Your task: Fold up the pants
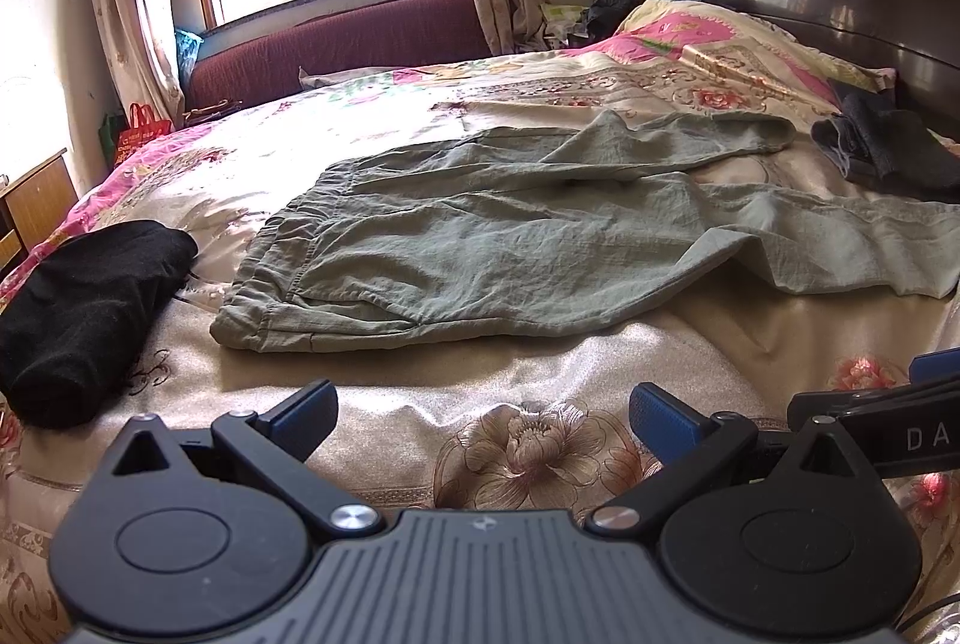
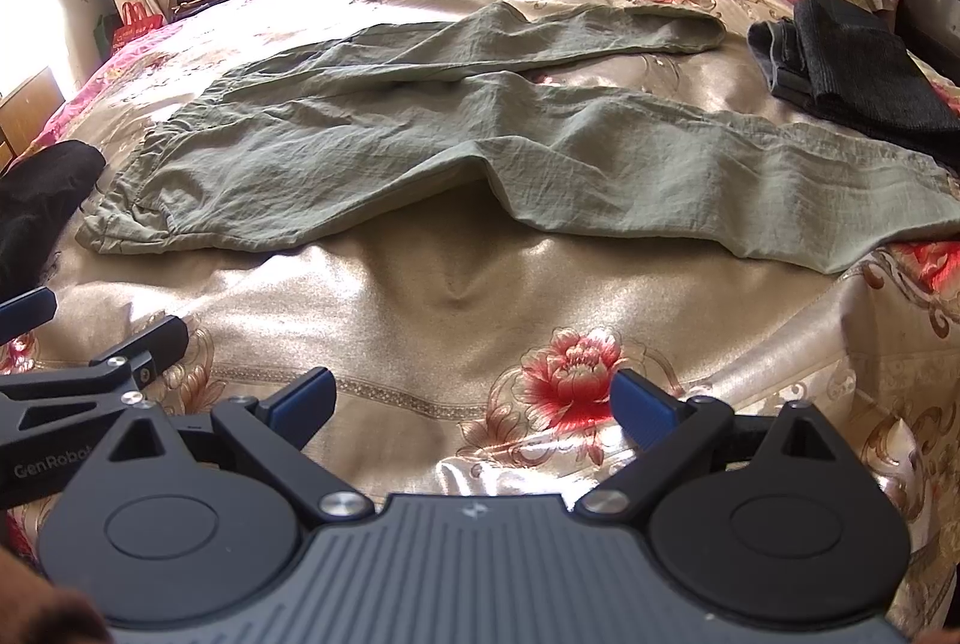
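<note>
The green pants (image 1: 480, 224) lay unfolded across mid-frame on the floral bed (image 1: 420, 440), legs splayed toward the right. The left gripper (image 1: 483, 413) and right gripper (image 2: 474, 401) hovered short of them, jaws spread and empty. The slippery-looking satin cover could get pinched along with the thin, crumpled fabric.

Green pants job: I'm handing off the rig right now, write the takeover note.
Left gripper: open, empty, hovering over the floral satin bedspread.
Right gripper: open, empty, beside it.
Wrinkled grey-green linen pants: spread unfolded on the bed, waistband left, two legs splayed right, untouched.
Black folded garment lies left; dark folded clothes right.
Done: nothing yet.
Left: bring the legs together, then fold.
</note>
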Demonstrator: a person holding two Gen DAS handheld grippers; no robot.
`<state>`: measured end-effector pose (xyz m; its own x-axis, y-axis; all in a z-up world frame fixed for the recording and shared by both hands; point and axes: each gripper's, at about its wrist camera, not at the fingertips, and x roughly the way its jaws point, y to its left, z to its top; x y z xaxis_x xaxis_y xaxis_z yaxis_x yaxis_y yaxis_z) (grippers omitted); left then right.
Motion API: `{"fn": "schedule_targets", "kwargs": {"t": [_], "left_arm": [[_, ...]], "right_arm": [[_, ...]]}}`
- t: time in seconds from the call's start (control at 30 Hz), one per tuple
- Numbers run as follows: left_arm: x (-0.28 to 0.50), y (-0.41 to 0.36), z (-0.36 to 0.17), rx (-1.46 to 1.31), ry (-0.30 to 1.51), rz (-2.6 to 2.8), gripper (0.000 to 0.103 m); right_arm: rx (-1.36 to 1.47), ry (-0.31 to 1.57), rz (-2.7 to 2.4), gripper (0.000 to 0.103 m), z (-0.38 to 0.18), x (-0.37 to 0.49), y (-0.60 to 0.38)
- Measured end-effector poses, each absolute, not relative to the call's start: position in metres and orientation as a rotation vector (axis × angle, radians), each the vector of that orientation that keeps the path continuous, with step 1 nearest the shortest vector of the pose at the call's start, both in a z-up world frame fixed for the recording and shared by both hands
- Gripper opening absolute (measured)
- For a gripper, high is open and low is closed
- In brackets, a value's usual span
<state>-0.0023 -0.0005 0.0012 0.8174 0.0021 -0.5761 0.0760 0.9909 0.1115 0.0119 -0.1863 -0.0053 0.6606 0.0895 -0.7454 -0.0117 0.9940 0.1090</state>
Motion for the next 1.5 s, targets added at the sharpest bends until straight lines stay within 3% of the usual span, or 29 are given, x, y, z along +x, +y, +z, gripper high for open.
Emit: {"fn": "schedule_targets", "kwargs": {"t": [1.5], "left_arm": [[0.037,0.052,0.005,0.093,0.58,0.064,0.103]], "right_arm": [[-0.019,0.791,0.192,0.096,0.002,0.069,-0.13]]}}
